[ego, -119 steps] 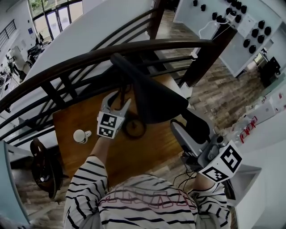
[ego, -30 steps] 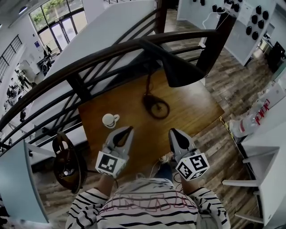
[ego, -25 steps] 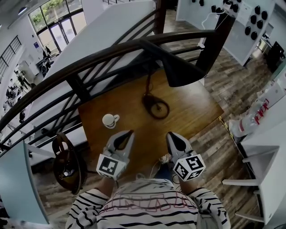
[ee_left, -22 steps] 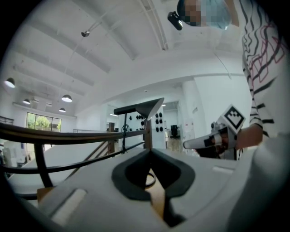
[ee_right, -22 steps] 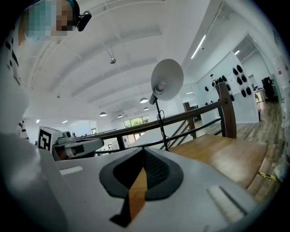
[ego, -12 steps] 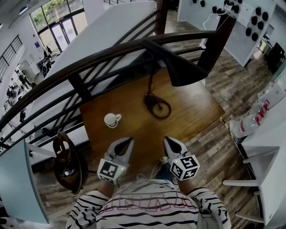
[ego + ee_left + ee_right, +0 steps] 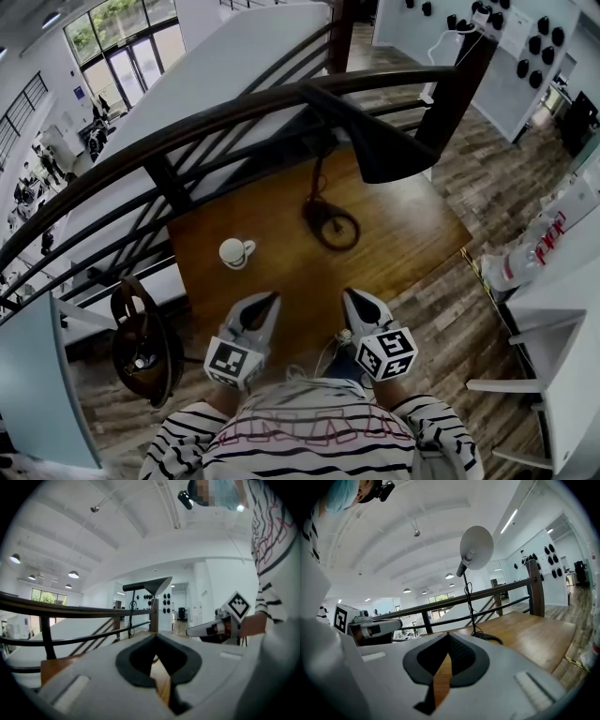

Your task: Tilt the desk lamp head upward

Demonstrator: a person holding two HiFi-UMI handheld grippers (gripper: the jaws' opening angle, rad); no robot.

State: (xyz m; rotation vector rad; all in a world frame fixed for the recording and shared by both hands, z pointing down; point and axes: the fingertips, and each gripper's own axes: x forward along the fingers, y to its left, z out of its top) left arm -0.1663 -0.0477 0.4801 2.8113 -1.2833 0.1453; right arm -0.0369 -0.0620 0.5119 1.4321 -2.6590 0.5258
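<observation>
The black desk lamp stands at the far side of the wooden table (image 7: 412, 234): round base (image 7: 331, 226), thin stem, wide cone head (image 7: 380, 142) over the railing. In the right gripper view the head (image 7: 477, 545) faces out and upward; in the left gripper view the head (image 7: 152, 584) shows side-on. My left gripper (image 7: 271, 298) and right gripper (image 7: 349, 294) hover side by side over the table's near edge, both shut and empty, well short of the lamp. Each appears in the other's view: right gripper (image 7: 213, 628), left gripper (image 7: 375, 627).
A white mug (image 7: 232, 251) sits on the table, left of the lamp base. A dark curved railing (image 7: 169, 141) runs behind the table. A dark round chair (image 7: 141, 342) stands on the left, a white table (image 7: 562, 309) and bottles (image 7: 525, 261) on the right.
Both grippers have drawn back from the lamp toward the person and sunk lower over the near edge. The lamp head, earlier low over the table, now sits raised by the railing.
</observation>
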